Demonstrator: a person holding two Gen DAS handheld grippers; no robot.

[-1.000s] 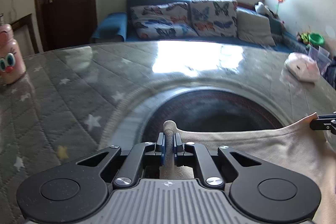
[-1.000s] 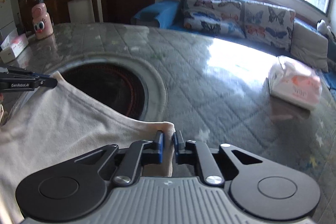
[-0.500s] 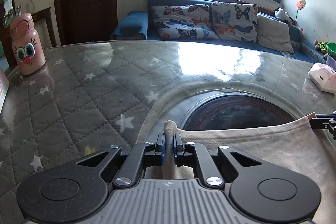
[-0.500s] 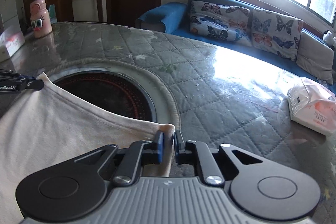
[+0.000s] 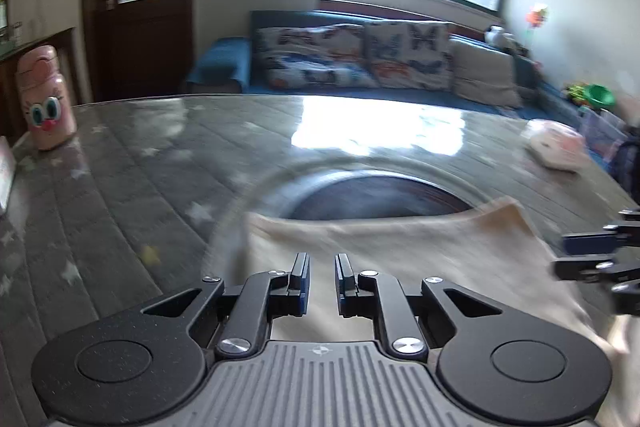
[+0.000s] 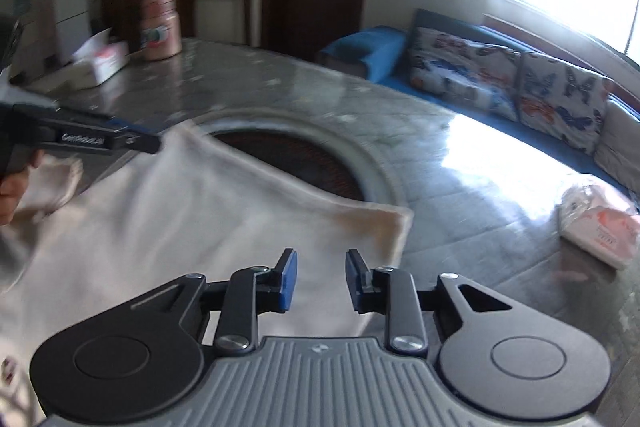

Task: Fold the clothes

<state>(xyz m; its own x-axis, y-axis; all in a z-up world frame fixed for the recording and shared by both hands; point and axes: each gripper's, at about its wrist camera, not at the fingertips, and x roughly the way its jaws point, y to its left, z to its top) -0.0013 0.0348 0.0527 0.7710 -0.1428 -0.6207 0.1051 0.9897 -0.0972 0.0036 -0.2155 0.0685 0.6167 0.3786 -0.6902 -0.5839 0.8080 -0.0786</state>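
Note:
A cream garment (image 5: 400, 251) lies flat on the quilted grey table, its far edge across the dark round inset (image 5: 372, 195). My left gripper (image 5: 322, 267) is open and empty, just above the cloth near its left corner. My right gripper (image 6: 320, 267) is open and empty over the cloth (image 6: 200, 211) near its right corner (image 6: 384, 223). The left gripper shows in the right wrist view (image 6: 132, 143) at the cloth's far left corner. The right gripper shows at the right edge of the left wrist view (image 5: 592, 255).
A pink cartoon bottle (image 5: 44, 99) stands at the table's far left, also seen in the right wrist view (image 6: 160, 27) beside a tissue box (image 6: 100, 63). A pink-white tissue pack (image 6: 600, 223) lies at the right. A blue sofa with butterfly cushions (image 5: 360, 63) is behind the table.
Both grippers were shut on the garment's corners and have opened and let go. The cloth now lies flat on the table, and both grippers have drawn back a little.

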